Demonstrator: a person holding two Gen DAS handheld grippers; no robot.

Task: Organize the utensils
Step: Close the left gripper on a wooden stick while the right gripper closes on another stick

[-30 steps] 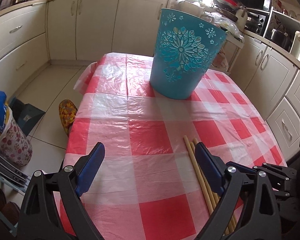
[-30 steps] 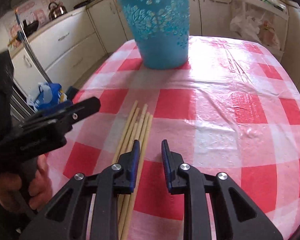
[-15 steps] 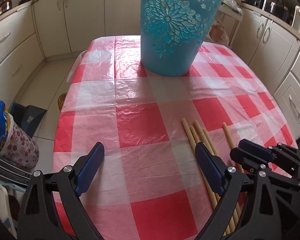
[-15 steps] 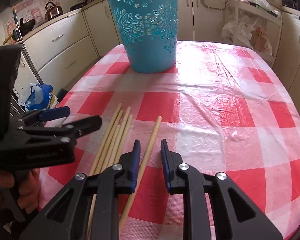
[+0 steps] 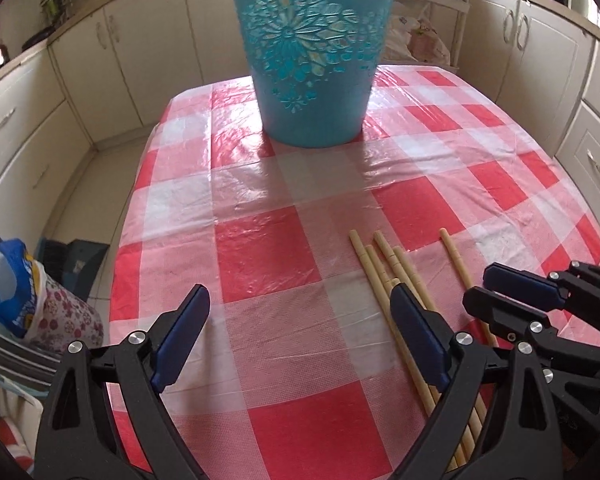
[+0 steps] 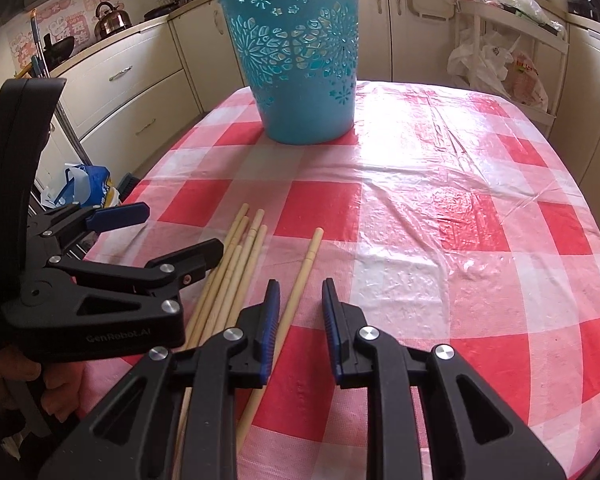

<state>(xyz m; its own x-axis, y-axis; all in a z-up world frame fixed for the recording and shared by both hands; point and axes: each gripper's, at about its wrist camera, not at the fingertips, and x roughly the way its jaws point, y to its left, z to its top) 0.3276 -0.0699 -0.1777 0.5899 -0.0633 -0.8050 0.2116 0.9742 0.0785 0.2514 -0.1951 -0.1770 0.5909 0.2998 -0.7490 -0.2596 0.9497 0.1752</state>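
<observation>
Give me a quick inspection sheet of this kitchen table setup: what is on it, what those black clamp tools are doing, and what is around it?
Surface: red-and-white checked tablecloth, glossy plastic.
Job's things: bundle of wooden chopsticks lying flat; single chopstick apart beside it; blue basket upright farther back.
Clutter: nothing seen on the table.
Grippers: left gripper open wide, holding nothing; right gripper jaws narrowly apart, holding nothing, single chopstick just inside its left finger.
Cables: nothing seen.
Surroundings: cream cabinets, kettle, plastic bags.
</observation>
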